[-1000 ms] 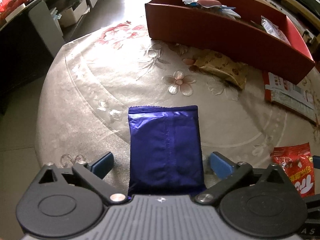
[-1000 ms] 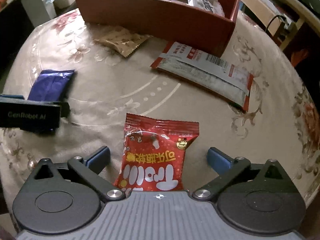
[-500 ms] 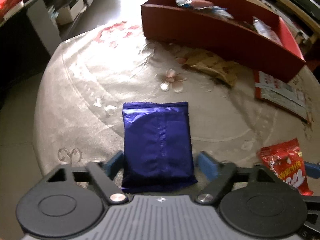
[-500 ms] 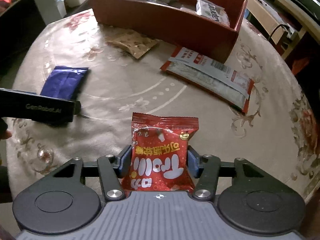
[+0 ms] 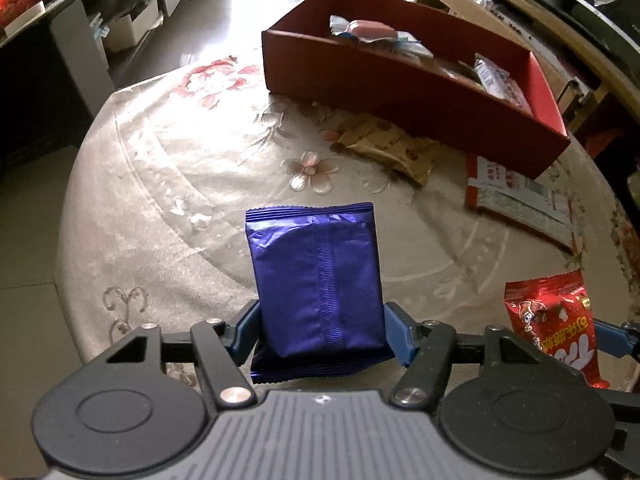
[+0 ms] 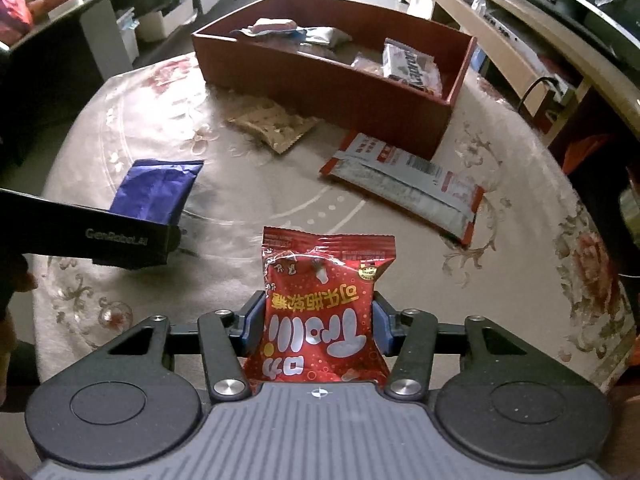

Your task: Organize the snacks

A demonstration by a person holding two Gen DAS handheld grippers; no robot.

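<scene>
Both tools had gone from spread wide to pinched since a second earlier, each now clamping a packet. Left tool (image 5: pixel 320 334) pinched the blue packet (image 5: pixel 316 280) by its near end, far end tipped up off the table (image 5: pixel 160 184). Right tool (image 6: pixel 318 322) pinched the red packet (image 6: pixel 324 308) at its lower sides, packet standing upright between the blue pads. Red box (image 6: pixel 320 80) sat at the far side of the table, already holding several wrapped snacks. Tan packet (image 6: pixel 274 124) and long flat pouch (image 6: pixel 404 188) lay loose just before the box. Judged next: carry both packets over the near wall, keep grips firm, lift clear before releasing inside.
</scene>
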